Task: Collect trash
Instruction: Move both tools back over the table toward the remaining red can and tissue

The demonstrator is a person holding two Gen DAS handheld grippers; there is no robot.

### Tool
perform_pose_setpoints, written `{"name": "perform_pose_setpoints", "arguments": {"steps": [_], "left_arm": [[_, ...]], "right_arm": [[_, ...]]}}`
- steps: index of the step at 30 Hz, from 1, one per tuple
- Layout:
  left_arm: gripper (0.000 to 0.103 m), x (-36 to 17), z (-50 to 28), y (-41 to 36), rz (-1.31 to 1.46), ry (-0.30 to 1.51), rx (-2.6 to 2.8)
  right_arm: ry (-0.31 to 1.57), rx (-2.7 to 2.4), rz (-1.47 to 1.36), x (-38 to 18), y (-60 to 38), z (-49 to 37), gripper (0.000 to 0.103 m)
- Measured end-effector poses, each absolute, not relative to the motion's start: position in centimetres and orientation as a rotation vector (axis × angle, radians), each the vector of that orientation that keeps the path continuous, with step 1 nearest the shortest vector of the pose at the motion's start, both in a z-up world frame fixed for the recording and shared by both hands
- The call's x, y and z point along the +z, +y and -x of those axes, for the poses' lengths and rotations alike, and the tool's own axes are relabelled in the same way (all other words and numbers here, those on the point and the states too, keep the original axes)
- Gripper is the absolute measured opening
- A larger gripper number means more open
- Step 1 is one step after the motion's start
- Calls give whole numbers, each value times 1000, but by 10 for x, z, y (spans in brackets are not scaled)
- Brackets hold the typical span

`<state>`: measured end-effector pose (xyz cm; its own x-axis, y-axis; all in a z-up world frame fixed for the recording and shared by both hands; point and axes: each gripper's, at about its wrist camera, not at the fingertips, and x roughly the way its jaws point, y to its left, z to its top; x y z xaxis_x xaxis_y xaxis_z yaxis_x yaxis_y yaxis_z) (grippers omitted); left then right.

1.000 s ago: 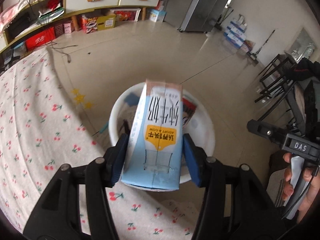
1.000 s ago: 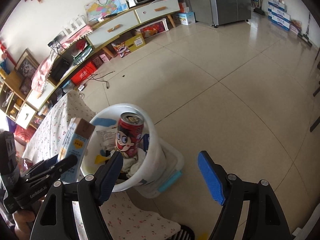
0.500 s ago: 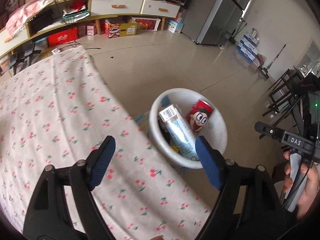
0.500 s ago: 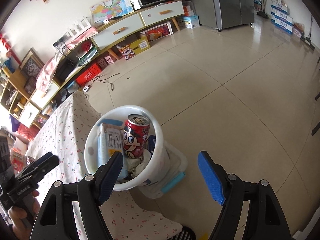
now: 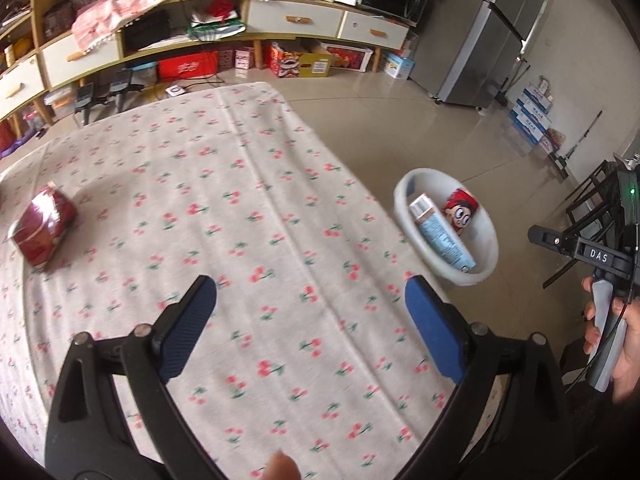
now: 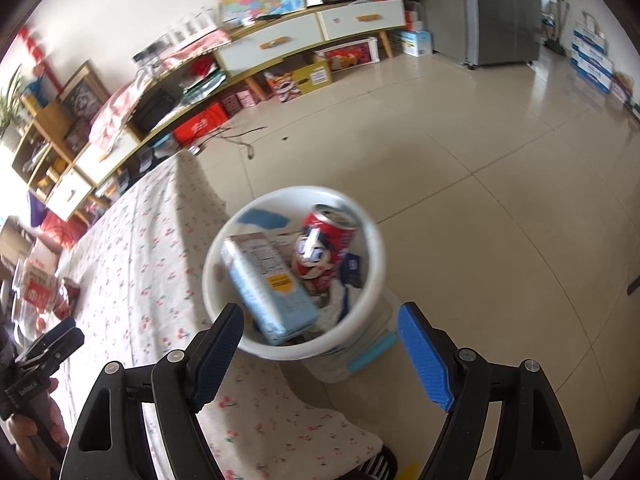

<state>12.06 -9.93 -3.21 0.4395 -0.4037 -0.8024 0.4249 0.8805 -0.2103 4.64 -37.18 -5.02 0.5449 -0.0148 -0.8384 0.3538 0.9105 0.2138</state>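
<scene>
A white trash bin [image 5: 486, 268] stands on the floor at the table's right edge; it also shows in the right wrist view [image 6: 372, 240]. A blue milk carton [image 6: 268, 284] and a red cartoon can [image 6: 326, 250] lie inside it; both also show in the left wrist view, carton [image 5: 440, 236] and can [image 5: 460, 210]. A red snack bag [image 5: 42, 226] lies on the cherry-print tablecloth [image 5: 248, 208] at the far left. My left gripper [image 5: 310, 320] is open and empty over the table. My right gripper [image 6: 320, 344] is open and empty just above the bin.
A low cabinet with drawers [image 5: 296, 24] and boxes under it lines the far wall. A steel fridge [image 5: 496, 40] stands at the right. Stacked boxes [image 5: 532, 112] sit by the wall. Black chair frames [image 5: 592, 204] stand right of the bin.
My left gripper opened and dropped the milk carton into the bin, then pulled back left over the table. My right gripper stayed open and moved closer above the bin.
</scene>
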Motion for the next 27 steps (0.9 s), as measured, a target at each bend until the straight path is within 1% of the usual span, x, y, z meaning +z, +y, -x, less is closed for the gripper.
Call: {"name": "perform_pose_setpoints", "arguments": {"steps": [2,14,22,27], "left_arm": [[98,-32,-121,-85,-18,988,-496],[99,-29,-119,10,25,978,-354],[100,-27,-121,64,25,982,-260],[102,-30,-123,99,34,986,-197]], "right_arm": [[979,-212,-355,-48,-356,-53,84],[994,-99,-235,-38,-261,-97,86],[1016,-28,-131,-43,-198,-121,86],[1032,18,-101,-49,-163,-138,86]]}}
